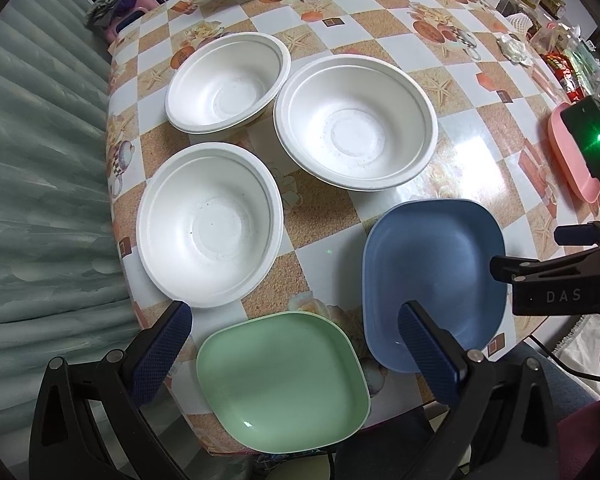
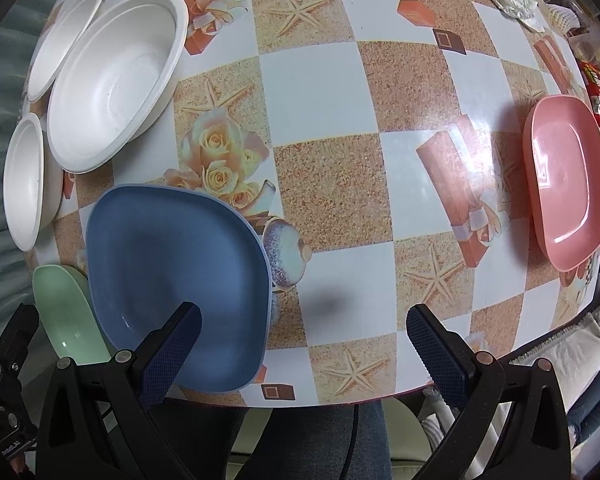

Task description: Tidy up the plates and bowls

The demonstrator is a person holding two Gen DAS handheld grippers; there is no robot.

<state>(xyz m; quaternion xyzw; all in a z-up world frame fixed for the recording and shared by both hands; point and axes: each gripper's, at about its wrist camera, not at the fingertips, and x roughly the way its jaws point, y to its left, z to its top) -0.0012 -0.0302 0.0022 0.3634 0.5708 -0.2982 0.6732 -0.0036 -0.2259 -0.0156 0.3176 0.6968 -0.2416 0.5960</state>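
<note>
Left gripper (image 1: 296,350) hovers low at the table's (image 1: 452,184) near edge, fingers wide and holding nothing; the green plate (image 1: 282,380) sits right between them, three white bowls (image 1: 210,224) clustered beyond. Right gripper (image 2: 304,344) hangs over the same edge, spread wide and holding nothing too, its left finger (image 2: 172,354) above the blue plate (image 2: 176,276). The pink plate (image 2: 566,182) lies far right, well apart.

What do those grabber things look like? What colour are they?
Both are black plastic frames with silver rivets. The left gripper and right gripper each have two fingers tipped with dark blue, crosshatch-textured pads. Seen from the left wrist camera, the right gripper's side carries white letters "DAS" and a green light. A thin black cable hangs beneath it.
</note>
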